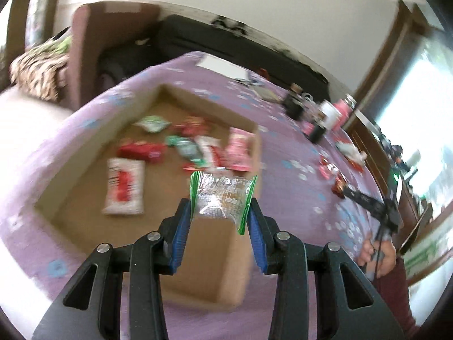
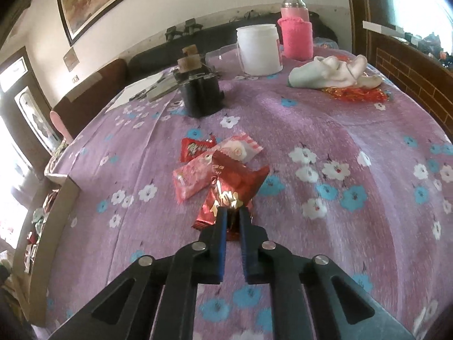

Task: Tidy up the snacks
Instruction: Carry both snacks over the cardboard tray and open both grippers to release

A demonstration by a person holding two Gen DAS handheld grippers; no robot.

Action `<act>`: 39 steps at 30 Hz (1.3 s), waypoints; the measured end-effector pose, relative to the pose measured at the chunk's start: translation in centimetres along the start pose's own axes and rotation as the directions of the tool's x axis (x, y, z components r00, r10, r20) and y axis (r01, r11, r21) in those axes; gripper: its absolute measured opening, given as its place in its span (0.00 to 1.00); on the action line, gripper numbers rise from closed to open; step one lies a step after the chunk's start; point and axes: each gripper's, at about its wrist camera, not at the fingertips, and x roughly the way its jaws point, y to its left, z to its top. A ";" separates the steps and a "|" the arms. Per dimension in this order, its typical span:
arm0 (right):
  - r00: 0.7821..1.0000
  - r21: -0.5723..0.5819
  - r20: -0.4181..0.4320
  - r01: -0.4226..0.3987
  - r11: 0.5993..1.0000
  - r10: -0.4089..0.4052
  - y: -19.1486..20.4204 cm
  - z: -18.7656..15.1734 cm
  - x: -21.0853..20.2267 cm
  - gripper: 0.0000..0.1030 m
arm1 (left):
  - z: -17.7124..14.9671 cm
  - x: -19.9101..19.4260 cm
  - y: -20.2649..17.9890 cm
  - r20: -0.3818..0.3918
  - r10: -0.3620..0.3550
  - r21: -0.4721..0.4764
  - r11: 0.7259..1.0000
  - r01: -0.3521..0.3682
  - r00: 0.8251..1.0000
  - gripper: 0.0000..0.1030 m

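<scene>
Several snacks already lie in the box (image 1: 158, 96). The left gripper (image 1: 220, 212) pinches a clear packet (image 1: 222, 195) over the box, seemingly ready to drop, though the view is blurred. The right gripper (image 2: 232, 215) has its fingers pinched on a red packet (image 2: 226, 192); three more wait on the worktop (image 2: 354, 130).

My right gripper (image 2: 231, 212) is closed on the near end of a red foil snack packet (image 2: 235, 188), which lies on the purple flowered tablecloth (image 2: 354, 130) near the middle of the table. Just beyond it lie a pink packet (image 2: 192, 178), a pink-and-white packet (image 2: 240, 148) and a small red packet (image 2: 195, 147), overlapping one another. Toward the far edge stand a white tub (image 2: 259, 49), a pink-sleeved flask (image 2: 296, 28) and a black holder (image 2: 202, 92); a cardboard box (image 2: 53, 218) sits at the left edge.
</scene>
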 end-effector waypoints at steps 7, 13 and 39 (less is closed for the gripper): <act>0.995 0.023 -0.001 -0.102 0.995 0.102 2.5 -2.5 -4.0 0.01 | -0.7 -0.8 4.5 0.008 0.013 -0.069 0.998 -0.012 1.000 0.36; 0.995 -0.044 0.027 -0.092 0.995 0.093 6.6 -2.5 -6.0 0.13 | -1.6 -1.0 5.4 0.003 -0.018 -0.084 0.996 0.018 1.000 0.36; 0.979 0.040 -0.052 -0.195 0.980 0.197 7.2 -2.2 -4.7 0.29 | -1.4 -0.3 4.6 -0.022 0.014 -0.055 0.998 -0.015 1.000 0.36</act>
